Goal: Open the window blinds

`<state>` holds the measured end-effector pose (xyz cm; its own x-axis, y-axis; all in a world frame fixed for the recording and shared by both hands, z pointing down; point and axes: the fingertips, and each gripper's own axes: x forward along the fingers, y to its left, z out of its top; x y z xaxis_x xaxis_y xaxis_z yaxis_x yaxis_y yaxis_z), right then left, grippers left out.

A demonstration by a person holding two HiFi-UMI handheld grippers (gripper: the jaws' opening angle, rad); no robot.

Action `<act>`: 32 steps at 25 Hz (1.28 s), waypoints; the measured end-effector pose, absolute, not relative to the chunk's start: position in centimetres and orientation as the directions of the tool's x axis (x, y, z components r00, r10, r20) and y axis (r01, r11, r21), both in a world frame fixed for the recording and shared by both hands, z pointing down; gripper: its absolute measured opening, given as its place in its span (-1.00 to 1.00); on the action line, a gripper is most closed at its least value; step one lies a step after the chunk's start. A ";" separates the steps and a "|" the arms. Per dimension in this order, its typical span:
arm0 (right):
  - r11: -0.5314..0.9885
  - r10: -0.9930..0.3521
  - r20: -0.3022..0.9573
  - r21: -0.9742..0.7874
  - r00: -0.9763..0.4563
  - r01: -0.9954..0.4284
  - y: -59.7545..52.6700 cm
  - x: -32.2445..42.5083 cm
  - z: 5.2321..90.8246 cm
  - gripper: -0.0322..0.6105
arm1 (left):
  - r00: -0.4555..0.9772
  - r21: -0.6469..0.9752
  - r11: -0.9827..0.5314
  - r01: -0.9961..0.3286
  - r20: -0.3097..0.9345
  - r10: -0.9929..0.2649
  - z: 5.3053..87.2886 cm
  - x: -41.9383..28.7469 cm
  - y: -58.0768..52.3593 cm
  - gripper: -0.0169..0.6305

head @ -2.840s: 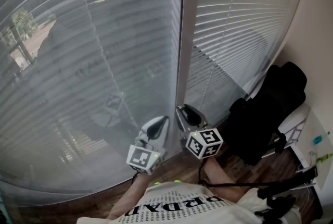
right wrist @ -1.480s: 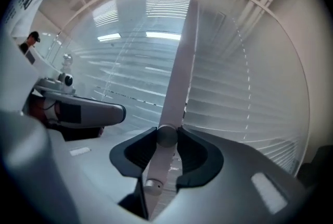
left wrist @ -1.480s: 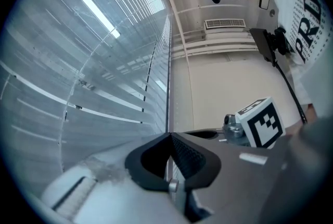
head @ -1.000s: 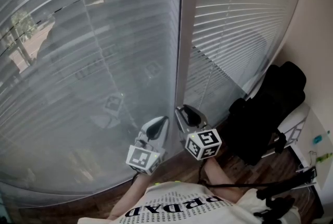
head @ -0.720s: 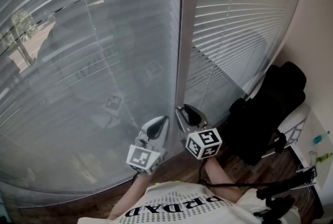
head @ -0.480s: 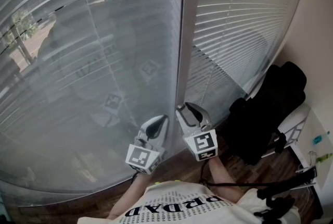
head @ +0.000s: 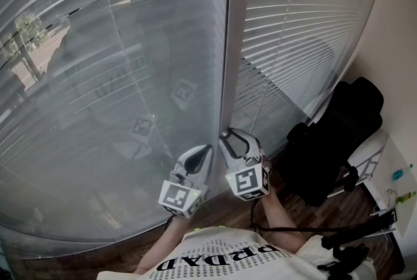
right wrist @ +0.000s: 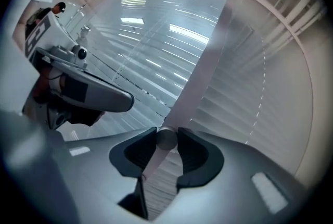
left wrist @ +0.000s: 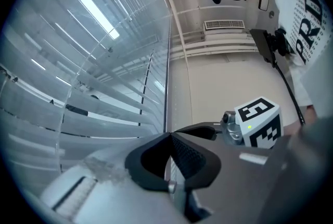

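Presently, right gripper [right wrist: 167, 133] pinches the wand [right wrist: 165, 141]. Left gripper [left wrist: 169, 136] jaws pressed together, empty, beside the blinds [head: 98, 96].

White tee [head: 210, 241] w/ black lettering, grey left gripper [head: 204, 150] & right gripper [head: 227, 138] (black fingers [right wrist: 193, 153]), b/w marker cubes [head: 179, 197]

blinds [head: 300, 25] look smooth and faintly glossy, perhaps plastic; floor [head: 296, 207] is wood, chair [head: 339, 129] matt cloth.
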<state>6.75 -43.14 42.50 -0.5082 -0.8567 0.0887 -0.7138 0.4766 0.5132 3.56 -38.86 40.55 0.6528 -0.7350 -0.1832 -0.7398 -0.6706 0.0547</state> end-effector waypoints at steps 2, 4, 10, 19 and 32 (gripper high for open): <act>0.466 -0.860 0.083 0.530 -0.503 -0.709 -43.2 6.8 42.6 -0.48 | 0.654 0.053 -0.670 -0.741 -0.174 -0.736 40.8 3.5 -38.9 -0.97; 0.468 -0.860 0.081 0.519 -0.504 -0.716 -43.1 6.7 42.6 -0.48 | 0.657 0.037 -0.669 -0.742 -0.159 -0.737 41.2 3.3 -38.9 -0.97; 0.497 -0.856 0.068 0.379 -0.512 -0.781 -43.2 7.1 42.4 -0.48 | 0.654 0.056 -0.671 -0.739 -0.177 -0.736 40.6 3.6 -38.9 -0.97; 0.524 -0.850 0.021 0.141 -0.526 -0.840 -43.4 7.5 42.4 -0.48 | 0.653 0.053 -0.669 -0.741 -0.172 -0.737 40.6 3.3 -38.8 -0.97; 0.523 -0.849 -0.034 -0.195 -0.527 -0.830 -43.8 8.2 42.6 -0.48 | 0.658 0.066 -0.675 -0.735 -0.174 -0.733 40.5 3.6 -38.8 -0.97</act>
